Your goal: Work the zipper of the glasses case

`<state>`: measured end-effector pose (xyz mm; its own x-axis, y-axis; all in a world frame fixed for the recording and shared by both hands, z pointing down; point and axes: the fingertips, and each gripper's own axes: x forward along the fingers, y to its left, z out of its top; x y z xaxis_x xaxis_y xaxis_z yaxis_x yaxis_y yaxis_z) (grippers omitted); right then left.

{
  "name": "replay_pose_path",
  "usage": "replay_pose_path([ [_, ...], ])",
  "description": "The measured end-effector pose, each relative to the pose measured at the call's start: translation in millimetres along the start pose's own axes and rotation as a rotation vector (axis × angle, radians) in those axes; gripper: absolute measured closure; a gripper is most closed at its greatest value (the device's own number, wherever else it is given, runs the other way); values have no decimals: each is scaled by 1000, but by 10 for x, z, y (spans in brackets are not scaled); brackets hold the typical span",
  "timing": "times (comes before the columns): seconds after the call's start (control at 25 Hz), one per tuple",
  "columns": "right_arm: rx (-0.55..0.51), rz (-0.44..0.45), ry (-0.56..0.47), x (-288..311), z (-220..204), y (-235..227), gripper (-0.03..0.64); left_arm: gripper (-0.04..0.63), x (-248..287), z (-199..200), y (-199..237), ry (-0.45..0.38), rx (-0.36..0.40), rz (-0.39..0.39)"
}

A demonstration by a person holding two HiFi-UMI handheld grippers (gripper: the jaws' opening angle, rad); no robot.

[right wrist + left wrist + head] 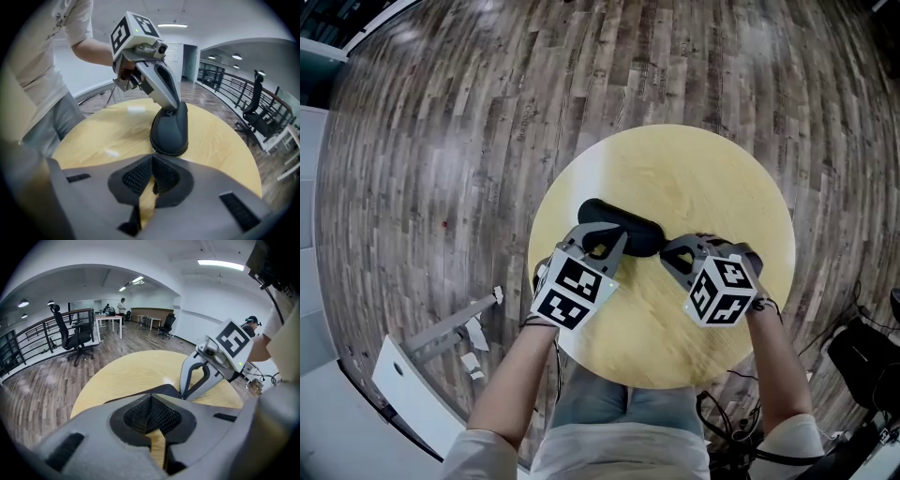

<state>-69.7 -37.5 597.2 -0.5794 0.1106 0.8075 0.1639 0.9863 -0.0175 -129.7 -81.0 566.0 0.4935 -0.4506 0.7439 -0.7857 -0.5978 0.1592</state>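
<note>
Your right gripper (pixel 152 158) sat closest to its own lens, jaws drawn together so the ribbed pads met at the tips, with only a thin slit of table showing lower down. Your left gripper (pixel 151 398) was closed the same way, tip against tip.

You had the glasses case (pixel 169 129) lying flat near the middle of the round pale-wood table (pixel 675 178). It was black, smooth and faintly glossy, long with rounded ends and a domed top. A seam (pixel 169 152) ran round it low down, close to the tabletop. At the end nearest your right gripper, a small pale fleck (pixel 153 151) sat on that seam.

Your right gripper's tips were just beside that near end. Your left gripper came down on the opposite end, and it looked to be touching the top of the case.

Much of it you could not read. Whether either pair of pads pinched anything was not clear, since the closed tips covered the very spot. The fleck was too small to call a zipper pull with confidence, and no zipper teeth could be made out. From the head view, your left gripper covered the case's middle and your right gripper hid one end. From the left gripper view only a dark sliver of the case showed above the jaws. Your forearms cut off the table's near edge.
</note>
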Motion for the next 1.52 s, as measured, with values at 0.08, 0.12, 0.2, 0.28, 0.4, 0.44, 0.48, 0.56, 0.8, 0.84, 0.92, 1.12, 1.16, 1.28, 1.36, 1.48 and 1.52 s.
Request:
replay_pose_path([
  [0.08,68,-73,-4,64,110,53,617,589,-16,46,23,-7,5,0],
  [0.12,112,-115,-9,87,154,72,615,589,-21,52,24,-7,7,1],
  [0.2,229,-187,-33,115,202,93,615,589,-26,44,14,-7,9,4],
  [0.28,360,-227,-70,123,223,92,617,589,-26,41,9,-9,9,7],
  [0.4,455,-260,-93,106,222,67,615,589,-27,57,20,-12,5,12],
  [0.44,463,-264,-93,95,210,67,615,589,-31,60,19,-12,0,10],
  [0.48,467,-264,-90,81,188,70,615,589,-35,60,10,-11,-7,5],
  [0.56,465,-266,-76,36,108,54,615,589,-38,62,-43,-3,-11,-10],
  [0.8,364,-328,-23,-283,-327,-245,615,588,-52,207,-228,-12,69,-12],
  [0.84,334,-333,-6,-329,-407,-309,615,588,-34,231,-245,-8,73,-16],
  [0.92,307,-332,26,-399,-557,-430,615,588,31,219,-288,24,79,-23],
  [1.12,302,-325,41,-481,-683,-566,615,589,231,131,-397,66,110,-36],
  [1.16,297,-320,42,-476,-679,-555,615,589,239,134,-399,61,116,-31],
  [1.28,310,-304,38,-482,-664,-505,615,589,247,140,-397,60,122,-26],
  [1.36,331,-290,24,-477,-633,-438,615,589,261,147,-387,65,129,-18],
  [1.48,354,-278,2,-411,-545,-279,615,589,294,168,-372,67,128,-11],
  [1.52,367,-277,-11,-378,-495,-228,615,589,298,174,-362,66,125,-10],
])
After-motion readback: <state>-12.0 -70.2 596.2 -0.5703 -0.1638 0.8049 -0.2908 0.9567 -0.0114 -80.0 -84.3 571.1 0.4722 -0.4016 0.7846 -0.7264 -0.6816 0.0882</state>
